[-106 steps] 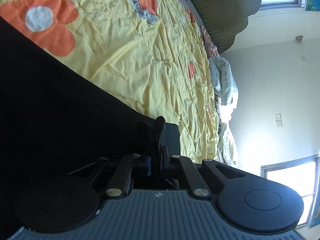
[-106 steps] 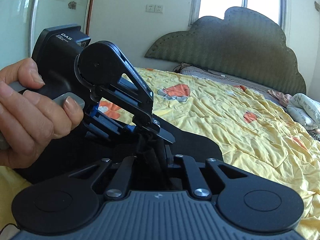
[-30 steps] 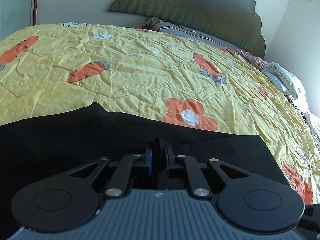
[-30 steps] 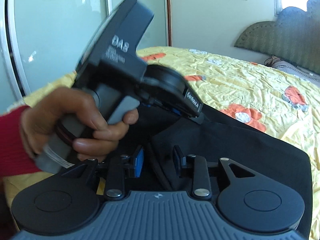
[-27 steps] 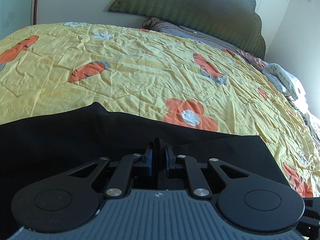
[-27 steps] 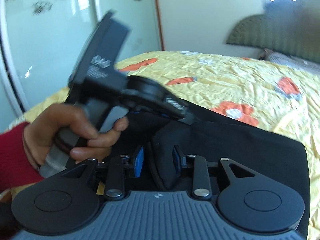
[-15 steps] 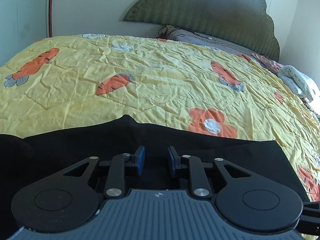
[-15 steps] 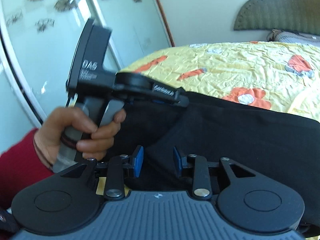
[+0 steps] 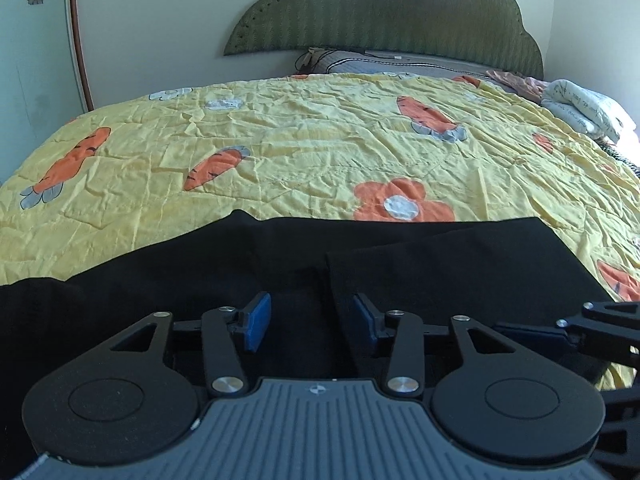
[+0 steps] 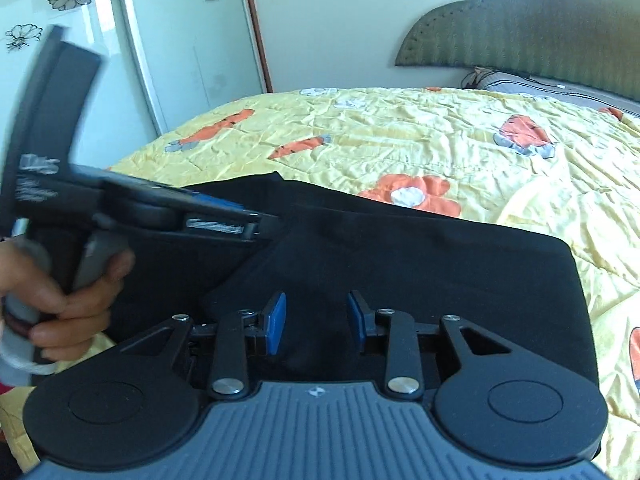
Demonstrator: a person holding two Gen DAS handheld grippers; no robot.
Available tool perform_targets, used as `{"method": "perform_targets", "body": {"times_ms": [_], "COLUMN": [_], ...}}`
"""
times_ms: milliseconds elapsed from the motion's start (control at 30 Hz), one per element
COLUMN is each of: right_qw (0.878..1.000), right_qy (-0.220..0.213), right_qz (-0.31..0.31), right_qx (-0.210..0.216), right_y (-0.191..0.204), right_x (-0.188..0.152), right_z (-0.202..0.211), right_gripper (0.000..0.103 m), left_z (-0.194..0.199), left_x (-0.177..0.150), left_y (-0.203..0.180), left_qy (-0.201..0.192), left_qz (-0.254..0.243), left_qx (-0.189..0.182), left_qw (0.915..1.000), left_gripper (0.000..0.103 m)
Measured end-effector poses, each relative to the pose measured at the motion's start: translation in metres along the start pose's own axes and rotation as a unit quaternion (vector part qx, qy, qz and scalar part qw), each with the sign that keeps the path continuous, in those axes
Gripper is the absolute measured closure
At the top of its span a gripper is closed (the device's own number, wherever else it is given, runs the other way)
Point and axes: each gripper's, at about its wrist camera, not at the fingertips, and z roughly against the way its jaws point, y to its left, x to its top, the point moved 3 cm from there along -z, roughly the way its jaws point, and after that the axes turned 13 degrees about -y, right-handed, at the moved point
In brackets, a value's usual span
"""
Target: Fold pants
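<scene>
Black pants (image 9: 440, 264) lie folded on the near edge of a yellow bed (image 9: 320, 152), soft, limp and light, best pinched at a hem or fold edge; left gripper (image 9: 308, 318), fingers just opened, and right gripper (image 10: 316, 316) both hover released.

The black pants (image 9: 420, 264) lie flat on the yellow bedspread (image 9: 320, 152) with orange carrots and flowers. They are plain, dark and matte, folded into layers: in the left wrist view an upper layer's edge runs from about 6 o'clock up and then toward 3 o'clock. In the right wrist view the pants (image 10: 420, 264) fill the middle, with a squared corner at 3 o'clock.
</scene>
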Motion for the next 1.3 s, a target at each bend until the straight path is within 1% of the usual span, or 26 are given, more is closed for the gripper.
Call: {"method": "perform_targets", "body": {"times_ms": [67,167,233,300,400,533,700,767,833,867,1067,1133,1167,1300], "right_qw": [1.000,1.000,1.000,1.000,0.999,0.999,0.998,0.997,0.996,0.996,0.995,0.995,0.995,0.995], "right_qy": [0.009,0.001,-0.005,0.002,0.004,0.000,-0.024,-0.020,-0.013,-0.010,-0.014,-0.011,-0.010,-0.012], "right_qz": [0.009,0.019,0.013,0.016,0.023,0.017,0.017,0.013,0.014,0.015,0.033,0.040,0.042,0.042], "right_qx": [-0.004,-0.012,-0.012,-0.014,-0.022,-0.029,-0.063,-0.075,-0.084,-0.085,-0.090,-0.092,-0.093,-0.094], "right_y": [0.002,0.006,0.007,0.007,0.009,0.008,0.005,0.001,-0.002,-0.003,0.001,0.002,0.002,0.001], "right_x": [-0.004,-0.004,-0.003,-0.005,-0.008,-0.009,-0.005,-0.005,-0.009,-0.011,-0.017,-0.018,-0.018,-0.019], "right_z": [-0.001,0.003,0.006,0.004,0.005,0.005,0.012,0.012,0.010,0.009,0.007,0.006,0.005,0.005], "right_gripper": [0.071,0.070,0.070,0.069,0.069,0.069,0.068,0.061,0.041,0.038,0.029,0.018,0.016,0.013], "left_z": [0.006,0.015,0.018,0.019,0.020,0.021,0.024,0.026,0.028,0.028,0.033,0.035,0.035,0.039], "left_x": [-0.009,-0.018,-0.020,-0.022,-0.024,-0.026,-0.026,-0.027,-0.027,-0.028,-0.028,-0.028,-0.028,-0.028], "left_y": [-0.005,-0.009,-0.010,-0.011,-0.012,-0.012,-0.012,-0.011,-0.010,-0.009,-0.002,0.001,0.003,0.011], "left_qy": [0.004,-0.005,-0.005,-0.002,-0.003,-0.001,0.000,0.000,0.001,0.002,0.002,0.000,0.000,-0.002], "left_qz": [-0.020,-0.036,-0.038,-0.039,-0.037,-0.030,-0.029,-0.029,-0.026,-0.023,-0.014,-0.012,-0.010,-0.007], "left_qx": [0.002,0.012,0.005,0.000,0.001,0.000,0.002,0.003,0.004,0.004,0.011,0.013,0.013,0.018], "left_qw": [0.9998,0.9993,0.9993,0.9992,0.9993,0.9996,0.9996,0.9996,0.9997,0.9997,0.9998,0.9999,0.9999,0.9998], "left_gripper": [0.047,0.047,0.046,0.045,0.043,0.041,0.037,0.035,0.033,0.032,0.025,0.021,0.020,0.018]}}
